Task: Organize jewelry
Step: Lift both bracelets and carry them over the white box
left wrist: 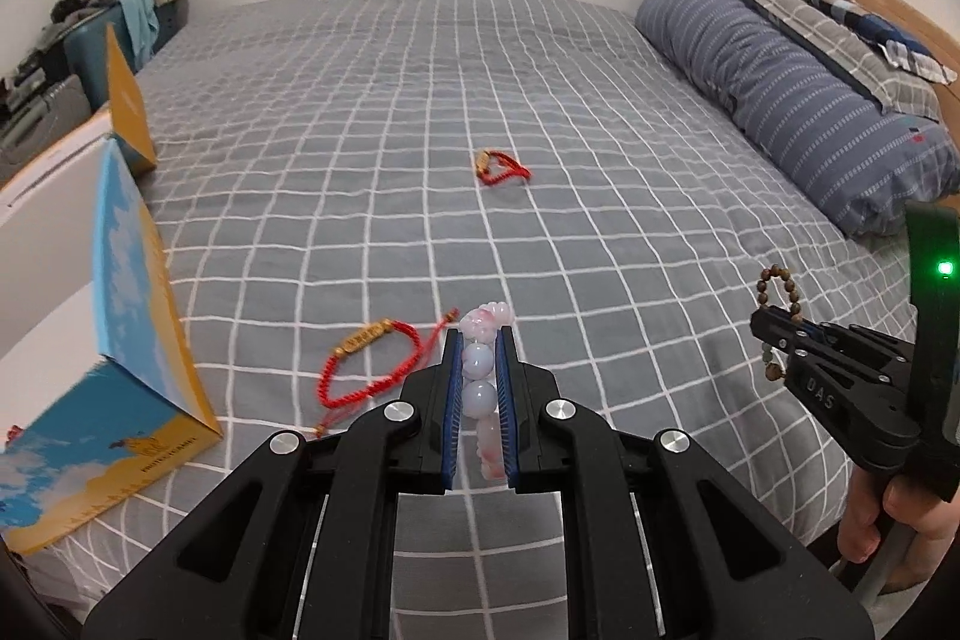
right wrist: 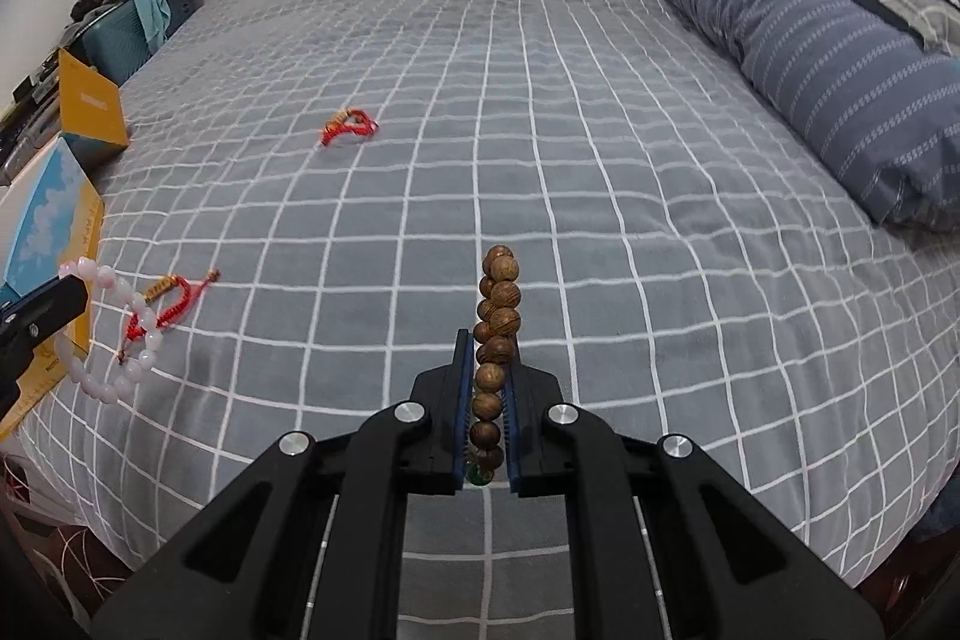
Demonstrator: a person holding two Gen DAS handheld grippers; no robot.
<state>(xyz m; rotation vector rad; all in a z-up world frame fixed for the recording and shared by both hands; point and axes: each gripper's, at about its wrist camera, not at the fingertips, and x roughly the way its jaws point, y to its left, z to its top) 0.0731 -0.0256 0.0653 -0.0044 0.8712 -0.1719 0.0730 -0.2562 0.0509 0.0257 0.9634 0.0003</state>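
Two grippers, both clamped: left gripper [left wrist: 479, 340] pinches the pink bead bracelet [left wrist: 480, 376], right gripper [right wrist: 487, 346] pinches the wooden bead bracelet [right wrist: 497, 334] above the bed [right wrist: 600, 160]. Only left wrist shows a hand [left wrist: 894, 514].

blue-and-yellow box [left wrist: 120, 400] cut off at left edge, its small print unreadable

Pink bead bracelet [left wrist: 480, 376] and wooden one [right wrist: 495, 340] clamped (two red cords [left wrist: 372, 364] [left wrist: 501, 167] on the bed).

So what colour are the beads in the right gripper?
Brown, wood-grained beads; clearest in the right wrist view.
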